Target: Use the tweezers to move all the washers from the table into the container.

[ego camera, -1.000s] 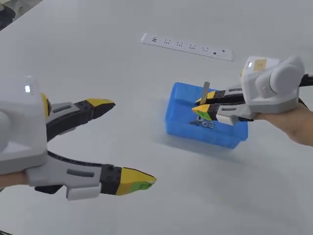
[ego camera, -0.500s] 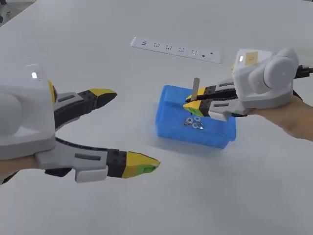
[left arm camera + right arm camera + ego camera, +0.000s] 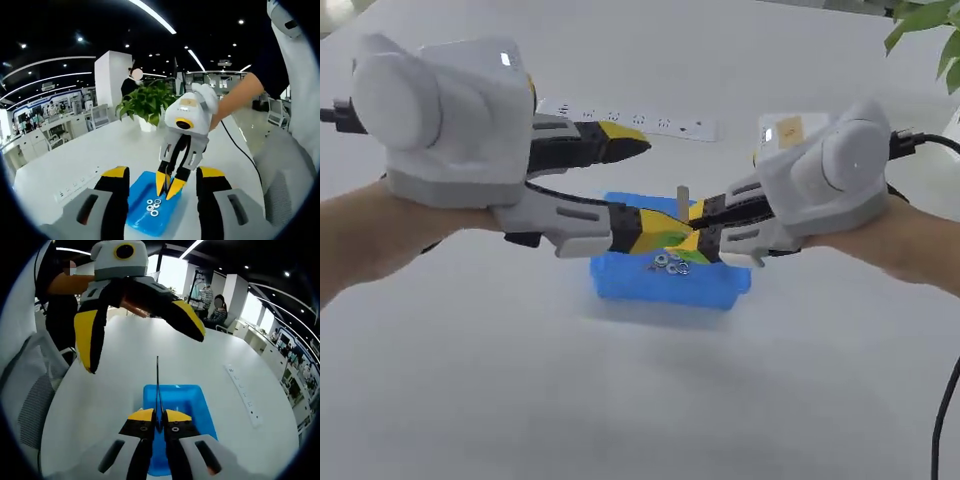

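The white table [image 3: 620, 400] is spreading under everything, and a person's two hands are holding both grippers above its middle. The left gripper [image 3: 662, 193] is reaching in from the left with its jaws spread wide and nothing between them. In the head view its upper jaw is pointing toward the far edge of the blue container [image 3: 620, 285], while its lower jaw is crossing over the container's near left part. The tip of that lower jaw is lying just beside the tips of the right gripper [image 3: 698, 222]; whether they are touching I cannot tell.

The right gripper is coming in from the right with its jaws pressed together on the tweezers [image 3: 683, 198]. In the right gripper view the tweezers are showing as a thin dark line running forward from between the closed yellow tips, over the container. In the head view their grey end is standing up above the jaws.

The container is sitting on the table directly below both sets of tips. A white power strip [image 3: 650, 122] is lying on the table well beyond it.

The washers [image 3: 670, 263] are lying as a small cluster on the container's floor, just under the right gripper's tips. In the left gripper view they are showing between the left gripper's two open jaws.
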